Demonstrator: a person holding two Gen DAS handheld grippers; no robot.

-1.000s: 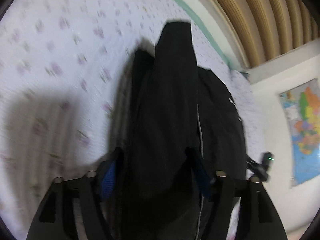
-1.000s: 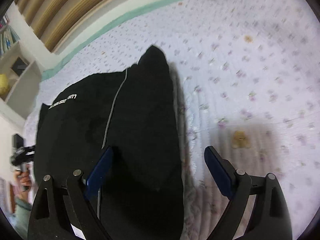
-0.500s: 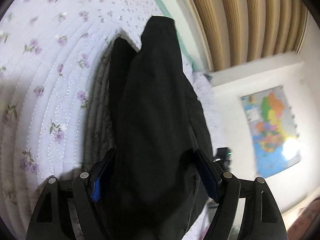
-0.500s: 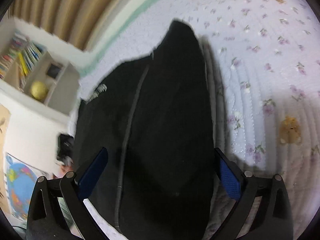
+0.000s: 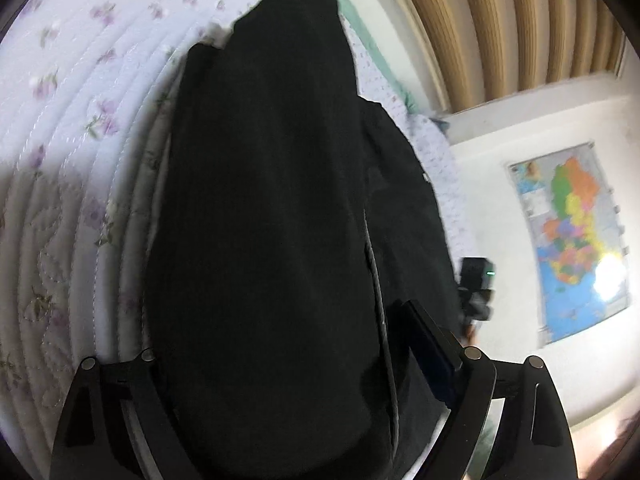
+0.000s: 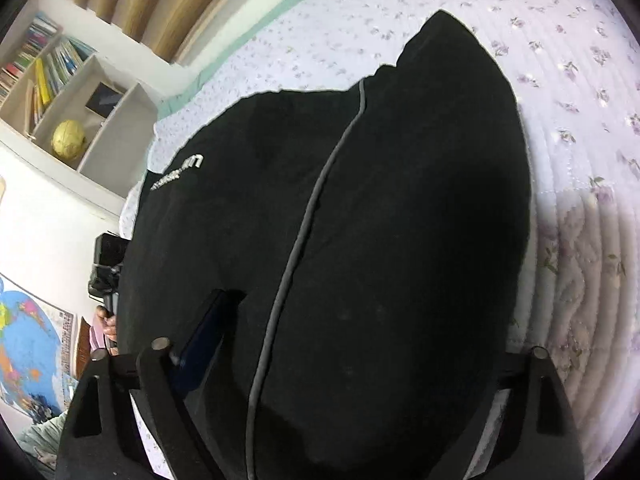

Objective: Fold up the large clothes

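A black garment [image 5: 264,208] lies on a quilt [image 5: 72,128] printed with small purple flowers, and it fills most of both wrist views.

In the left wrist view, the left gripper [image 5: 288,344] straddles a raised fold of the cloth. Its fingers stand wide apart. Only the right blue pad [image 5: 430,344] shows; the left one is buried under fabric. Whether the pads press the cloth cannot be told. A thin pale stripe [image 5: 374,264] runs down the garment's right side. The near end of the garment is cut off by the frame's bottom edge.

In the right wrist view, the right gripper [image 6: 360,344] also straddles the garment [image 6: 400,220], fingers far apart. The left blue pad [image 6: 204,340] shows beside the cloth; the right finger is mostly hidden behind it. Grip cannot be judged here either. A grey stripe [image 6: 312,208] curves across the fabric, and small white lettering [image 6: 178,172] near the far edge is too blurred to read.

Past the bed are a wall map [image 5: 572,240], a shelf [image 6: 72,100] with books and a yellow globe [image 6: 69,139], and wooden slats [image 5: 500,20].
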